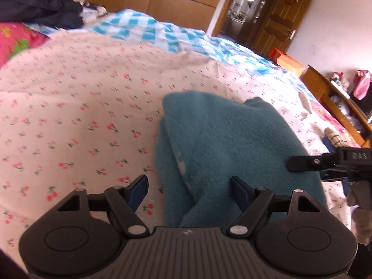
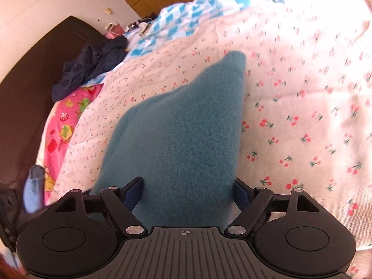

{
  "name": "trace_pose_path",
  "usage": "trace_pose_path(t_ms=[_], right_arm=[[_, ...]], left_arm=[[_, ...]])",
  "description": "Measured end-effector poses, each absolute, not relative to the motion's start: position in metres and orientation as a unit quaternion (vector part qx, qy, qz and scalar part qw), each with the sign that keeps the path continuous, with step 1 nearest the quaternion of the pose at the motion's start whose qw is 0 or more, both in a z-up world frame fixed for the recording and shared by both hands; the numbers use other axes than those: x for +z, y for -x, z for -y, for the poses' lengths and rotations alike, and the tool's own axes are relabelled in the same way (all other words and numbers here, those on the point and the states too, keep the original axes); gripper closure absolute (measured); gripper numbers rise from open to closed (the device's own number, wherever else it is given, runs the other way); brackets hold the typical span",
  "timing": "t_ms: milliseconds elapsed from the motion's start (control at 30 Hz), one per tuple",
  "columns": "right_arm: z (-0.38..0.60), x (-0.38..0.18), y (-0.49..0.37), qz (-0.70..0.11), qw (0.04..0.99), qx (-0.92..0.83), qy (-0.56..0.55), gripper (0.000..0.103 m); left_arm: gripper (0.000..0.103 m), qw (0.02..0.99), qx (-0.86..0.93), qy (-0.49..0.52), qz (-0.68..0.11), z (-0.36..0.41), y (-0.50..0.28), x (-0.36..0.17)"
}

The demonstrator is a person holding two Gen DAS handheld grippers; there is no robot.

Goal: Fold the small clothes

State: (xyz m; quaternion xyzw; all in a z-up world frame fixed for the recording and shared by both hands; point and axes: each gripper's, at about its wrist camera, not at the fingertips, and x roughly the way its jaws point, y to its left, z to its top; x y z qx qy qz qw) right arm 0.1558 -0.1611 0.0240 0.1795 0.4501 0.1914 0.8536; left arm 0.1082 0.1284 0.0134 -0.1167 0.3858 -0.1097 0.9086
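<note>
A teal fleece garment (image 1: 223,144) lies folded over on the cherry-print bedsheet (image 1: 81,107). My left gripper (image 1: 189,186) is open just above its near left edge, with the right finger over the cloth and the left finger over the sheet. My right gripper (image 2: 188,188) is open, with the teal garment (image 2: 181,134) lying between and beyond its fingers. The right gripper also shows in the left wrist view (image 1: 325,162) at the garment's right edge.
A blue checked blanket (image 1: 162,32) lies farther up the bed. Dark navy clothes (image 1: 44,7) and a pink printed cloth (image 1: 16,39) lie near the dark headboard (image 2: 30,69). A wooden bed frame (image 1: 334,97) and a door (image 1: 286,16) are on the right.
</note>
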Motion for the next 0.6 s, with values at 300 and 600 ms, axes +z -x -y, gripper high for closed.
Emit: trace_pose_path(t_ms=[300,600], right_arm=[[0.131,0.076,-0.123,-0.356,0.903,0.230,-0.070,0.035],[0.009,0.018,-0.201,-0.442,0.842,0.308,-0.029,0.086]], left_arm=[[0.016,0.924,-0.056,0.044,-0.377,-0.105,-0.108,0.003],[0.016,0.923,-0.010,0.113,-0.368,-0.126,-0.098,-0.004]])
